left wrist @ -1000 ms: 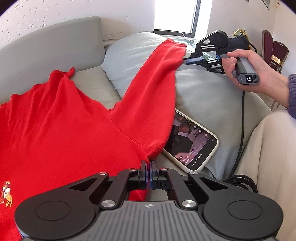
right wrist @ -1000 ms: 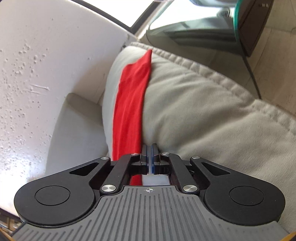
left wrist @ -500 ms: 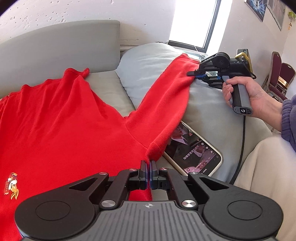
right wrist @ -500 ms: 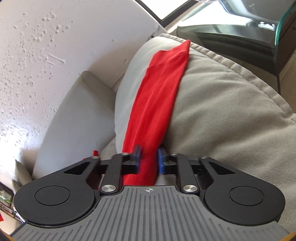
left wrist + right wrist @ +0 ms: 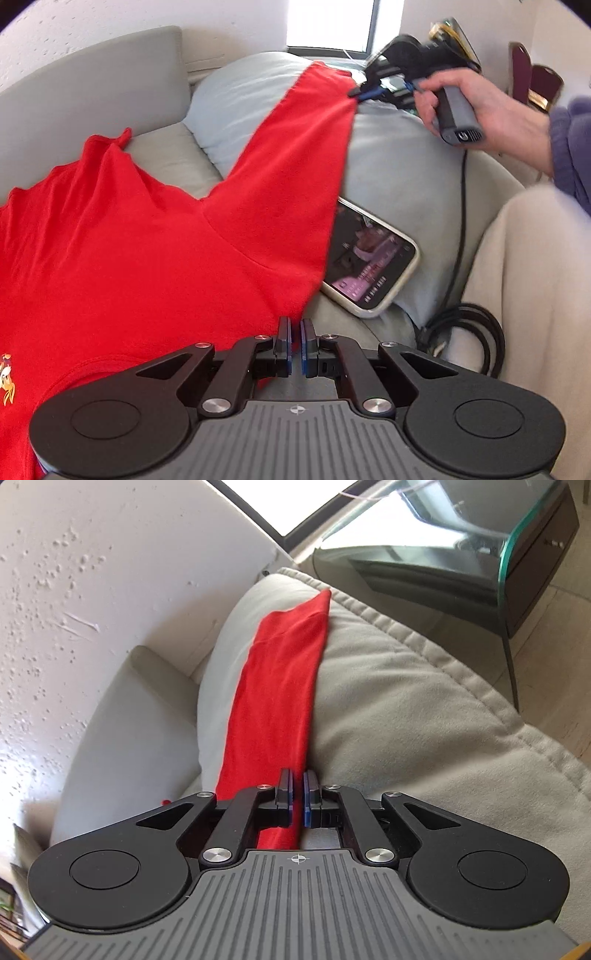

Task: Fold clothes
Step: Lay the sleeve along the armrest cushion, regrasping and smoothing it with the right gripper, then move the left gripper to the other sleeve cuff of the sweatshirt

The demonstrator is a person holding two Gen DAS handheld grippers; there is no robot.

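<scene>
A red shirt lies spread on the grey sofa seat, a small print near its left edge. My left gripper sits at the underarm corner, its pads a sliver apart, pinching the fabric there. The sleeve stretches up over a pale blue pillow. My right gripper, held by a hand, grips the sleeve's far edge. In the right wrist view the sleeve runs between the nearly closed pads of the right gripper.
A phone with a lit screen lies face up on the pillow beside the sleeve. A black cable coils by the beige armrest. A glass table stands beyond the cushion, and the sofa back meets a white wall.
The right gripper opened around the sleeve, then closed on it. The sleeve's far end now lifts off the pillow. My left gripper's pads parted slightly, and both views have shifted.
</scene>
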